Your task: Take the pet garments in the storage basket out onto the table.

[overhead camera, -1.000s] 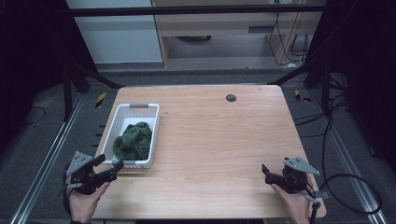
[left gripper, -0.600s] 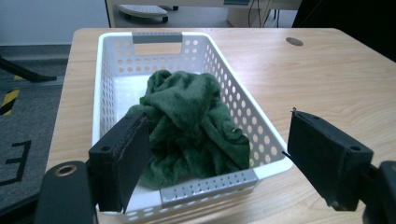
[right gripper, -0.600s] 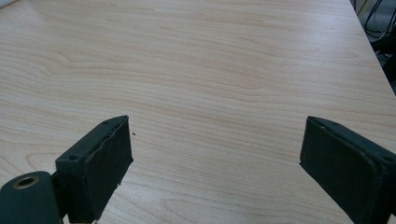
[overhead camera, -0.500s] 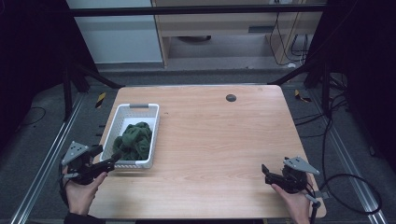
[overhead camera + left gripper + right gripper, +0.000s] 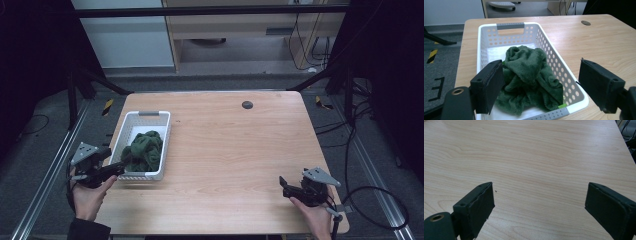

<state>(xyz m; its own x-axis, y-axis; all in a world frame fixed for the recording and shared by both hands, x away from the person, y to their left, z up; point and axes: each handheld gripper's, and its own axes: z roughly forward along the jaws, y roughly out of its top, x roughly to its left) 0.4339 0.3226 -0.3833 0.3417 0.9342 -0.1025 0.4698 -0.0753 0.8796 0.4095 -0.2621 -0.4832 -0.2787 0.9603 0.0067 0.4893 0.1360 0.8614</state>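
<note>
Green fleece cloth (image 5: 530, 78) lay crumpled in the white basket (image 5: 573, 85) at the table's (image 5: 230, 145) left side, heaped toward the near end. The left gripper (image 5: 118, 168) hovered just short of the basket's near rim, jaws spread wide and framing the cloth without touching it (one jaw over the basket's near left corner, the other outside its right wall). This looked like the approach before a grab. The next move would call for reaching in over the rim and closing on a raised fold. The right gripper (image 5: 284, 184) waited well apart at the near right corner, jaws wide and holding nothing.
</note>
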